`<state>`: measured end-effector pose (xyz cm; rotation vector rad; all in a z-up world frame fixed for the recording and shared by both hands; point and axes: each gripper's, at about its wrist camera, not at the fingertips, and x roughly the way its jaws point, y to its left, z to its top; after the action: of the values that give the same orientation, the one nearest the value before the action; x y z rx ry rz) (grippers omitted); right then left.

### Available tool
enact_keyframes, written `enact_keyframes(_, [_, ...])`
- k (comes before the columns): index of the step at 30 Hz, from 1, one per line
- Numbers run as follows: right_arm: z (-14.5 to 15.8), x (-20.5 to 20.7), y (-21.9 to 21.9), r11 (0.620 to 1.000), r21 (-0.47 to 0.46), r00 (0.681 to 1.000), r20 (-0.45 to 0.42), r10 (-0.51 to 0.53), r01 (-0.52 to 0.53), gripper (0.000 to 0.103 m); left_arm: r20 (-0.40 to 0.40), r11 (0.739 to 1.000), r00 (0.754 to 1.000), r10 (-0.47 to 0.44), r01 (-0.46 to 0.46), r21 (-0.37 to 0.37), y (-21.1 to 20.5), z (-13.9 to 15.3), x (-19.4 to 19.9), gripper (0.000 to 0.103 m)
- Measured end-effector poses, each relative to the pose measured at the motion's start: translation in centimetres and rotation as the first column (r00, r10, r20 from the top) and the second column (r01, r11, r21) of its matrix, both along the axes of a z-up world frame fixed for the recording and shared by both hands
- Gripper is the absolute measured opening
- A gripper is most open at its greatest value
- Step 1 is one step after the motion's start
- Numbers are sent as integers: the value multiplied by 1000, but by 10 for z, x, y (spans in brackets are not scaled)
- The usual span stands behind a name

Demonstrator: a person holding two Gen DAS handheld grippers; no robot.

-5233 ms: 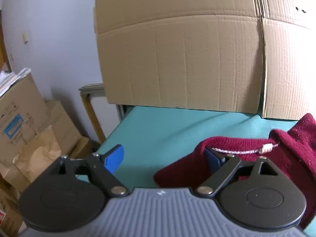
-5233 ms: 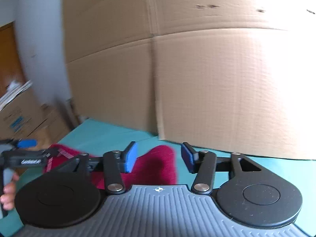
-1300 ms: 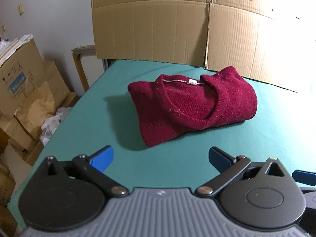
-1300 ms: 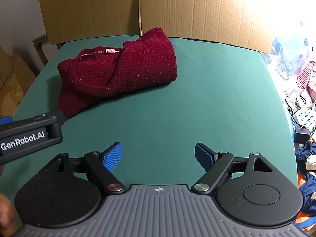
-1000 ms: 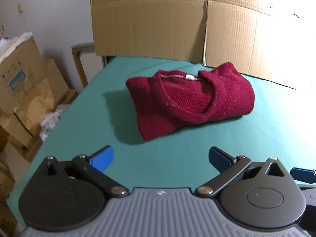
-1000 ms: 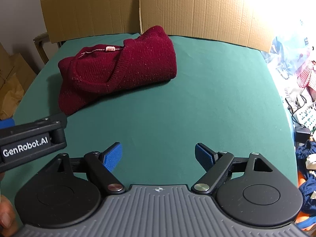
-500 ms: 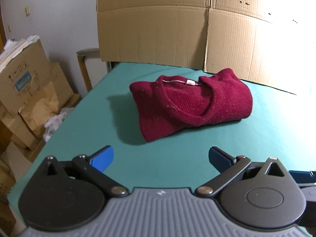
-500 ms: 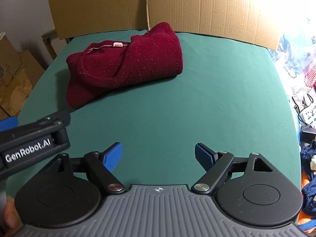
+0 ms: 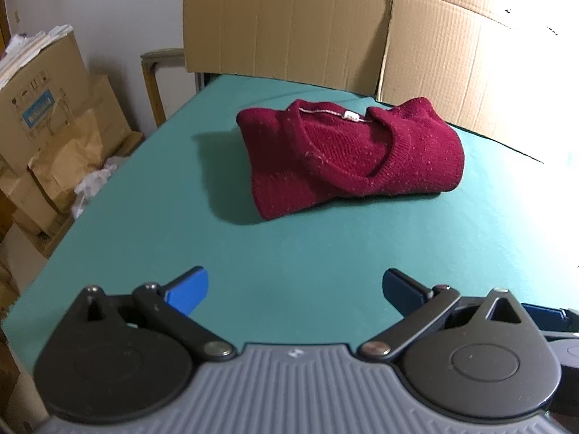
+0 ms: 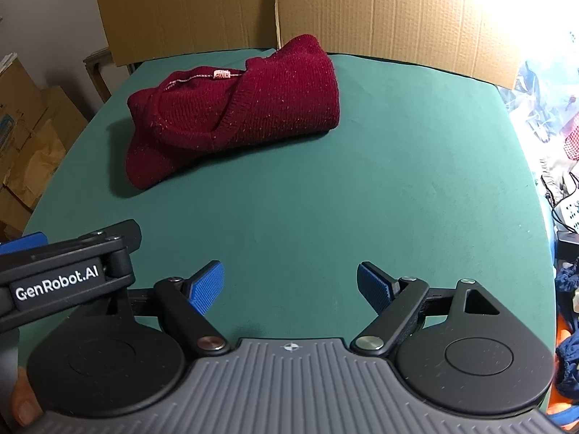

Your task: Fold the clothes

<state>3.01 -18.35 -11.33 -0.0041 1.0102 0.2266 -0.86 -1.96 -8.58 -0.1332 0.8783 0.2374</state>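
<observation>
The red sweater lay folded near the far edge of the green table, long side crosswise, well ahead of me. My left gripper and right gripper hung wide and empty; the left looked nearer.

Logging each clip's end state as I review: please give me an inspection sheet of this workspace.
Surface: green table, flat, mostly bare.
Job's things: dark red sweater, folded into a compact bundle, neckline and label facing up, lying at the far side of the table.
Clutter: nothing seen on the table.
Grippers: left hand-held gripper open, empty, apart from the sweater; right hand-held gripper open, empty.
Cables: some at the right table edge, off the surface.
Surroundings: cardboard sheets behind the table, boxes on the left, fabric pile on the right.
</observation>
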Motion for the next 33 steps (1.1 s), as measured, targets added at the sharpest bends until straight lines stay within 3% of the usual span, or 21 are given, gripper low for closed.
enact_keyframes(12, [-1,0,-5,1000,9,1000,3,6,-6,83,74,995,997,-25,18,93,-12,11,-8,102])
enact_keyframes(23, [-2,3,-17,1000,6,1000,10,-20,20,83,21,999,999,-44,44,13,-20,4,4,103])
enact_keyframes(33, [-4,5,-26,999,11,999,12,-48,48,83,38,995,995,-93,92,24,-25,2,10,103])
